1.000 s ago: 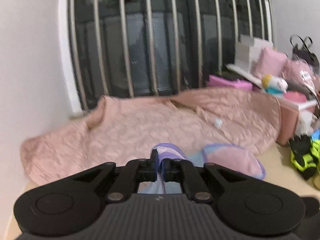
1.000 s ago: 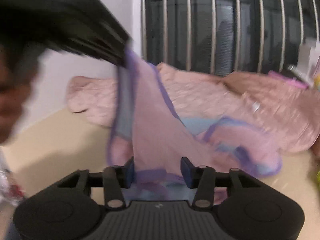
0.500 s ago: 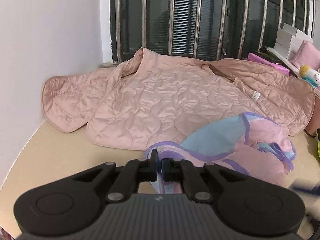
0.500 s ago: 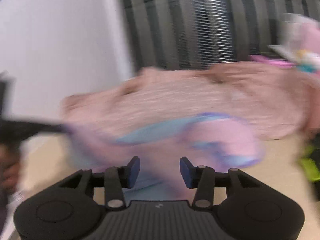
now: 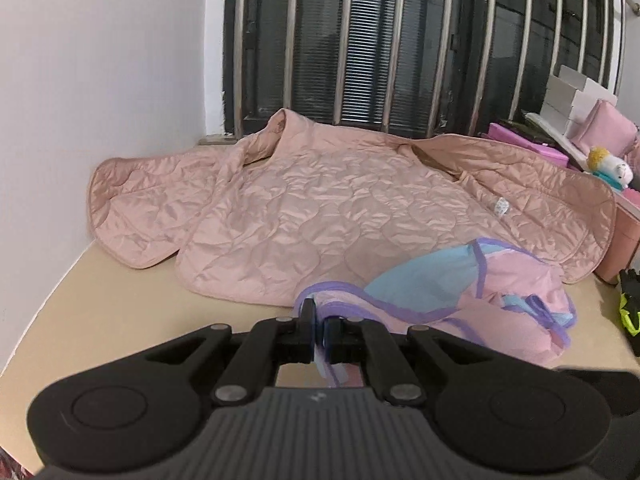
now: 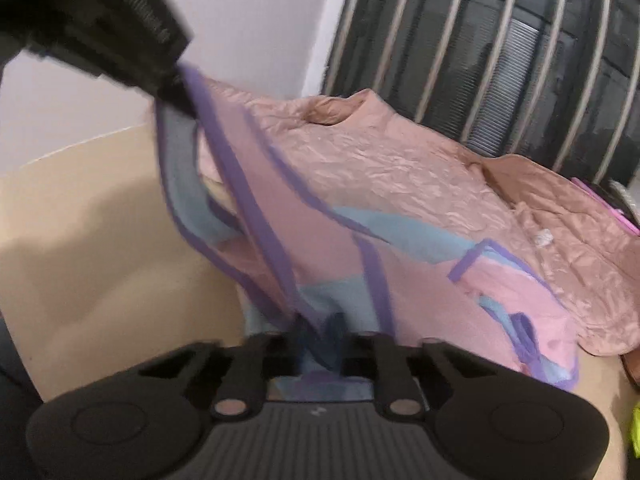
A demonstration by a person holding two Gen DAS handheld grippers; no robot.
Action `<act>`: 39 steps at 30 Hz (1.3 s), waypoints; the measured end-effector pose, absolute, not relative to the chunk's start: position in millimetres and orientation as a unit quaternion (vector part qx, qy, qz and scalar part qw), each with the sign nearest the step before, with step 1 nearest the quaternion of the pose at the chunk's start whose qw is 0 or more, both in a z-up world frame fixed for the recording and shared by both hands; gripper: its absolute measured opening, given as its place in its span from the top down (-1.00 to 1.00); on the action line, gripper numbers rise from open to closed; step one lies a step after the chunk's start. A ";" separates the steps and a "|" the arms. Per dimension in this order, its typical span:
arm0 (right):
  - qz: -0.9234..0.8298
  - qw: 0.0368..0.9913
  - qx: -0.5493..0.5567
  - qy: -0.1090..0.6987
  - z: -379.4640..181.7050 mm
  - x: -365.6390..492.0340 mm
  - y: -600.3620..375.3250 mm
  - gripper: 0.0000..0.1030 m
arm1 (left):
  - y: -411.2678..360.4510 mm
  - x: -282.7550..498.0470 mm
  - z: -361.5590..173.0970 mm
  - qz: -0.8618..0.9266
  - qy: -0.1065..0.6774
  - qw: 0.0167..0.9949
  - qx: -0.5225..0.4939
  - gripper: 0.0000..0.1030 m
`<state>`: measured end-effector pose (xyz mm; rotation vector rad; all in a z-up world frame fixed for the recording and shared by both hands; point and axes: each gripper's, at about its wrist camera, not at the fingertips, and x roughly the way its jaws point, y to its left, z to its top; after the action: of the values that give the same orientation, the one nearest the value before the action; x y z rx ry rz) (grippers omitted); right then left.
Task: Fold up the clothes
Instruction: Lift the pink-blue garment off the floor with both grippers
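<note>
A small pink and light-blue garment (image 5: 520, 288) with purple trim lies partly on the beige table (image 5: 120, 300), overlapping a pink quilted jacket (image 5: 320, 208). My left gripper (image 5: 318, 332) is shut on a purple-trimmed edge of it. In the right wrist view the same left gripper (image 6: 180, 96) holds that edge up at the top left, so the garment (image 6: 400, 280) hangs in a slope down to my right gripper (image 6: 320, 344). The right jaws are closing, with the garment's lower blue and purple hem pinched between them; this part is blurred.
The quilted jacket (image 6: 440, 168) spreads across the back of the table under a barred dark window (image 5: 400, 60). A white wall (image 5: 100, 80) bounds the left. Pink boxes, a plush toy (image 5: 608, 164) and neon-yellow gloves (image 5: 630, 304) crowd the right edge.
The left gripper came down and swung left, still holding the trim. The right gripper's jaws stood apart around the cloth and have now closed on the hem, nearer the left gripper.
</note>
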<state>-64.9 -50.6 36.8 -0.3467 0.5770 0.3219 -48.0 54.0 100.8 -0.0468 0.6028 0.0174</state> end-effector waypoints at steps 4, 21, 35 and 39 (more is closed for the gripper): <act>0.133 0.948 -0.149 0.249 59.1 -87.0 -77.3 0.92 | 46.0 -63.4 89.2 0.002 0.280 0.960 0.022 0.78; 0.190 0.918 -0.288 0.196 38.8 -116.2 -68.8 0.39 | 20.7 -96.2 41.8 0.028 0.279 0.942 0.186 0.74; 0.166 0.906 -0.330 0.209 32.1 -89.8 -45.7 0.98 | 28.7 -124.4 43.8 0.008 0.236 0.952 0.193 0.92; 0.167 0.904 -0.329 0.218 28.3 -87.1 -49.0 0.98 | 16.3 -125.9 28.7 0.008 0.246 0.939 0.242 0.30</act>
<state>-87.1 -49.0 28.3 -0.6805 0.4500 0.3447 -125.9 16.3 28.7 0.4936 0.5032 0.0157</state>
